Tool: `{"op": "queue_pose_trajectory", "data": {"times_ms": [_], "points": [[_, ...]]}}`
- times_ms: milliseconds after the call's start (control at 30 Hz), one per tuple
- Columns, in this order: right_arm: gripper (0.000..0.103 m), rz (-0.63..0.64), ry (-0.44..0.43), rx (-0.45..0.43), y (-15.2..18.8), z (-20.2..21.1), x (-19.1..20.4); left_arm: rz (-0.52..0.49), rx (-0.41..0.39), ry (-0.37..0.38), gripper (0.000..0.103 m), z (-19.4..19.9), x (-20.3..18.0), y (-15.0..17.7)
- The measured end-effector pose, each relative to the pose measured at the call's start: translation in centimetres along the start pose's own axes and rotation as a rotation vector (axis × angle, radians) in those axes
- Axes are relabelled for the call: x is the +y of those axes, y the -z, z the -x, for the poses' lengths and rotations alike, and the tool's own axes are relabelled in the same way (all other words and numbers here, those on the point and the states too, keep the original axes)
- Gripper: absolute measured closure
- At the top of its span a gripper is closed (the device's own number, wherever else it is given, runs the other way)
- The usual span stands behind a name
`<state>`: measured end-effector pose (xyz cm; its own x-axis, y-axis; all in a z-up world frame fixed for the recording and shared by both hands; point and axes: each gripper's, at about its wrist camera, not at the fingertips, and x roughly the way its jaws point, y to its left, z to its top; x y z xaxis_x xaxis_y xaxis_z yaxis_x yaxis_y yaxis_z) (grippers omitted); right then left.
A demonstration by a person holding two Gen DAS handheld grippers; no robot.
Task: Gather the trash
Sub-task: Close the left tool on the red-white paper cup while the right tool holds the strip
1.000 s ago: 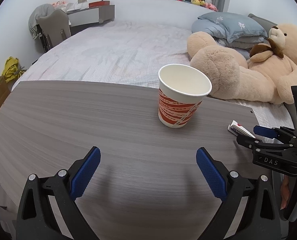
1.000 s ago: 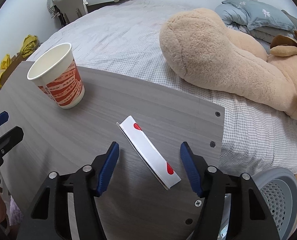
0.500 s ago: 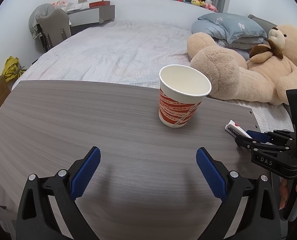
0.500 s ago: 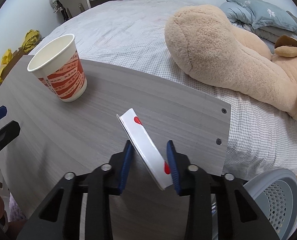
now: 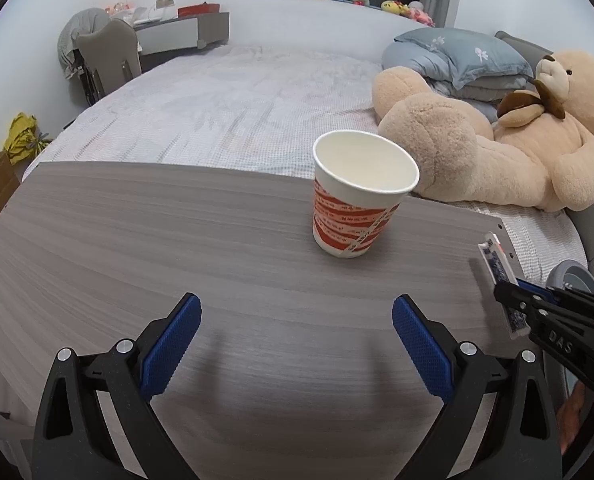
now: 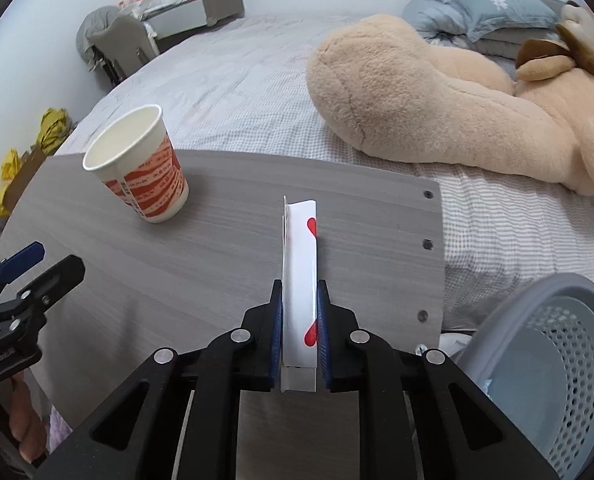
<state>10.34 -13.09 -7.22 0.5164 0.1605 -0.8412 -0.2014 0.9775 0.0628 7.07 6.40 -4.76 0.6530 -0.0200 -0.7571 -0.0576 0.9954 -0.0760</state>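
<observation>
Your right hand-held gripper (image 6: 299, 330) is clamped on the flat white red-heart card packet (image 6: 299, 268), not yet binned, while the red-patterned white paper cup (image 5: 358, 204) waits beyond your wide-open left hand-held gripper (image 5: 295, 344).

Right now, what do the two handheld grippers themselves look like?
Both match: the left gripper and right gripper have black angular plastic frames with triangular cut-outs, silver pivot screws, and blue knurled finger pads. White "DAS" lettering shows on the right gripper's side. Fingers of a bare hand show behind it; no cables or sleeves visible.
</observation>
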Motion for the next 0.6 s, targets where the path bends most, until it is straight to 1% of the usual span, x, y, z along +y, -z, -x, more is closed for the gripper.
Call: {"op": "queue_pose_trajectory", "data": {"times_ms": [67, 233, 333, 600], "points": [[0.088, -0.009, 0.02, -0.023, 0.6, 0.8, 0.2, -0.005, -0.02, -0.001, 0.008, 0.0, -0.3, -0.2], [0.088, -0.079, -0.009, -0.05, 2.1, 2.5, 0.1, -0.005, -0.061, 0.007, 0.008, -0.5, -1.3, -0.8], [0.088, -0.121, -0.012, -0.064, 2.7, 3.2, -0.4, -0.015, -0.085, 0.004, 0.008, -1.2, -2.0, -1.2], [0.088, -0.182, -0.04, -0.067, 3.6, 3.6, -1.4, -0.022, -0.076, 0.01, 0.008, -3.4, -3.2, -2.5]]}}
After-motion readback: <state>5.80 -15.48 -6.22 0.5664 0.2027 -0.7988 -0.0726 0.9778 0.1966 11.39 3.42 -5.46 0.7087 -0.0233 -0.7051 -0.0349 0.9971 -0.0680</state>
